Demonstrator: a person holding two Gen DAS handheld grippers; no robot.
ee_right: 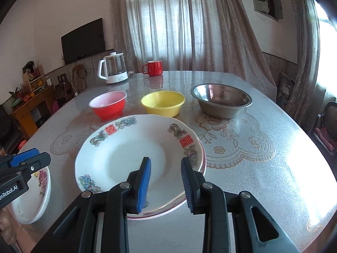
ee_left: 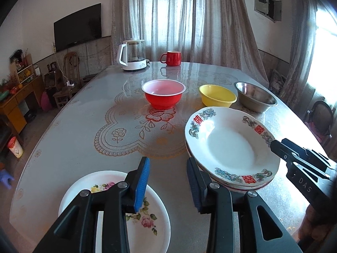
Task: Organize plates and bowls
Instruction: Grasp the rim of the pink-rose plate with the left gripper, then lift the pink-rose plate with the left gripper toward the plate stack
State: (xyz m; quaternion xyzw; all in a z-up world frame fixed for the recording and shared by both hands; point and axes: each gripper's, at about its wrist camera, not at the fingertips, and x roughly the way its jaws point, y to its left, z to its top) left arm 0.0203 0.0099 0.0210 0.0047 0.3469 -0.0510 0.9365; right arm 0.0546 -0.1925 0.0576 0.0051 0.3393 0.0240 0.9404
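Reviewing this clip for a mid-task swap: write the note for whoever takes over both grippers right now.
Left gripper: open, empty, above the rose plate.
Right gripper: open, empty, over the near rim of the plate stack.
Things: stack of red-character plates near centre; rose plate alone to its left; red bowl, yellow bowl and steel bowl in a row behind, apart from one another.
Done: red-character plates stacked.
Left: probably add the rose plate to the stack and nest the three bowls.
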